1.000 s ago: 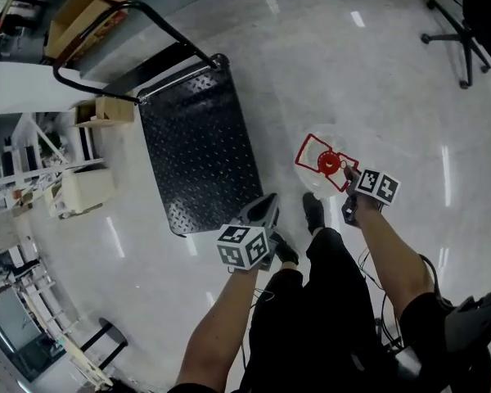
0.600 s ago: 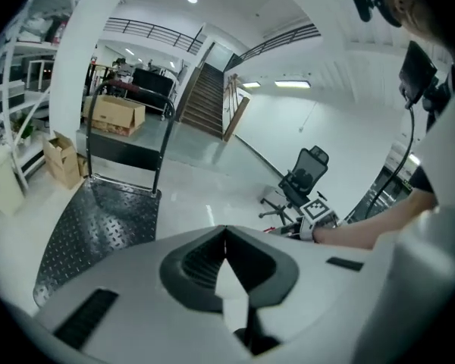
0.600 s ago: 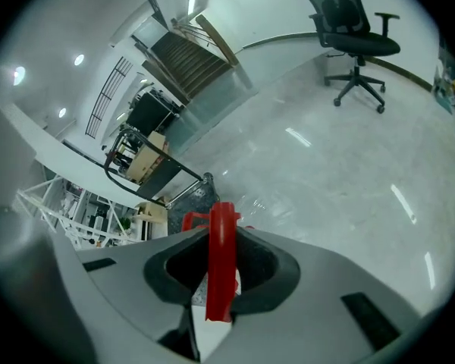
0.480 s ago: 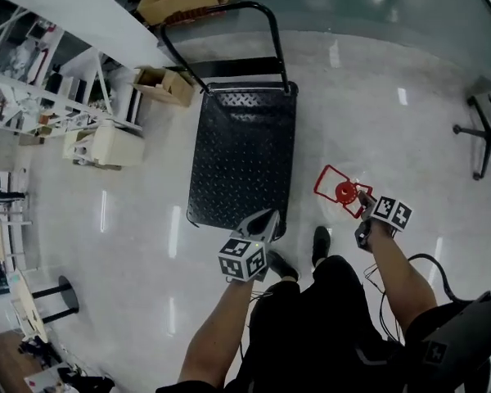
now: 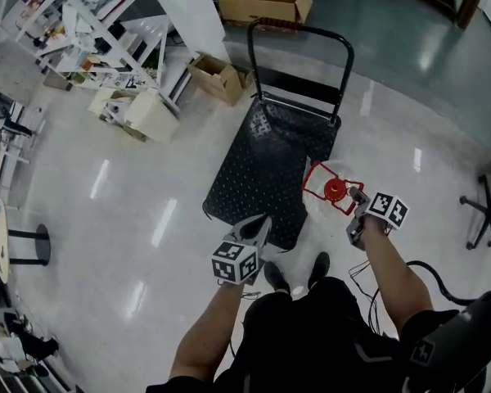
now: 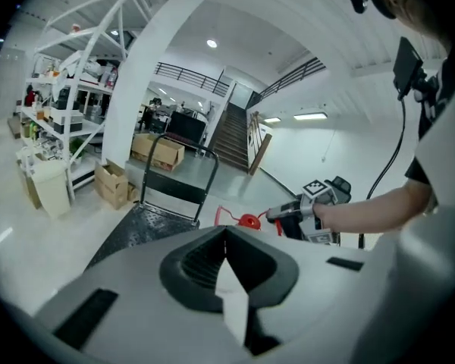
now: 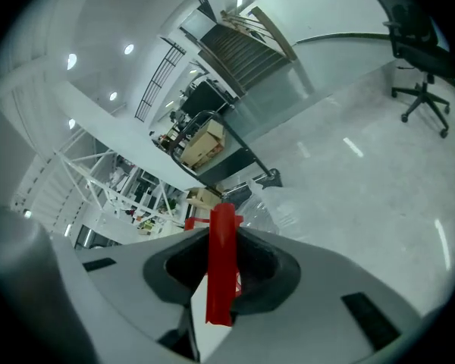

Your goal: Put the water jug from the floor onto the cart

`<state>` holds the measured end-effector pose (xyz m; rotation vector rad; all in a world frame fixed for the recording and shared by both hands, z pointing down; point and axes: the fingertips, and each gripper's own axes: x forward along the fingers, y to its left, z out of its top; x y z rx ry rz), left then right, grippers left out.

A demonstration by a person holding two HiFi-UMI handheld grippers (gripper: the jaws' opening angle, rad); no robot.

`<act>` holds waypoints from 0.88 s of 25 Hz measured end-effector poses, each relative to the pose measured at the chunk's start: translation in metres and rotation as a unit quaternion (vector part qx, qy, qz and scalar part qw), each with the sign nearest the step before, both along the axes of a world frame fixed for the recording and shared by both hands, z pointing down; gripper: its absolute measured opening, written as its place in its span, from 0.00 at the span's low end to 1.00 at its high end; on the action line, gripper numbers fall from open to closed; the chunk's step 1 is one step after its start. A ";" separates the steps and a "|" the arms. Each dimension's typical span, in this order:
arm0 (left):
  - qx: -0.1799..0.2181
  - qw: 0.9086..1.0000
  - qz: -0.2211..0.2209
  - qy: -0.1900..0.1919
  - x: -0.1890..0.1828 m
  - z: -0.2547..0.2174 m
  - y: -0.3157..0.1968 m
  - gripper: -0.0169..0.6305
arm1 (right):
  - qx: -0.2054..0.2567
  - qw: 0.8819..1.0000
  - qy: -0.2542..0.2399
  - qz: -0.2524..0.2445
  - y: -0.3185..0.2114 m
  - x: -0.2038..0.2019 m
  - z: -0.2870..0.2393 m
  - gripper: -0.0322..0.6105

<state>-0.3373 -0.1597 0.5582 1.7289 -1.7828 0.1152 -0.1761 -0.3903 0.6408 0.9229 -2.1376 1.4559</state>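
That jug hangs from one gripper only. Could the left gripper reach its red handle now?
Probably yes: the left gripper is empty, jaws together, and nothing stands between it and the red handle, though the right gripper grips one side.

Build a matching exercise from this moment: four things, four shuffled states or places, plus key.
1. left gripper
2. right gripper
3. cart
4. large cardboard box

A. open-topped, past the cart's handle end
B. fingers clamped on the red handle of the water jug
C. black studded deck, standing on the floor
D. fingers together, holding nothing

Pairs: 1-D, 2-B, 3-C, 4-A
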 end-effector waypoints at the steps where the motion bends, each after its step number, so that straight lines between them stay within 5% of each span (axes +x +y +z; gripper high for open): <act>1: 0.005 1.000 -0.010 0.001 -0.010 -0.004 0.009 0.03 | 0.001 1.000 -0.005 -0.012 0.005 -0.021 -0.006 0.17; 12: 0.035 0.993 -0.111 0.002 -0.102 -0.015 0.097 0.03 | -0.004 0.990 -0.020 -0.137 0.074 -0.227 0.004 0.17; 22: 0.022 0.983 -0.183 0.006 -0.139 -0.001 0.158 0.03 | -0.039 0.973 -0.008 -0.226 0.146 -0.350 0.056 0.17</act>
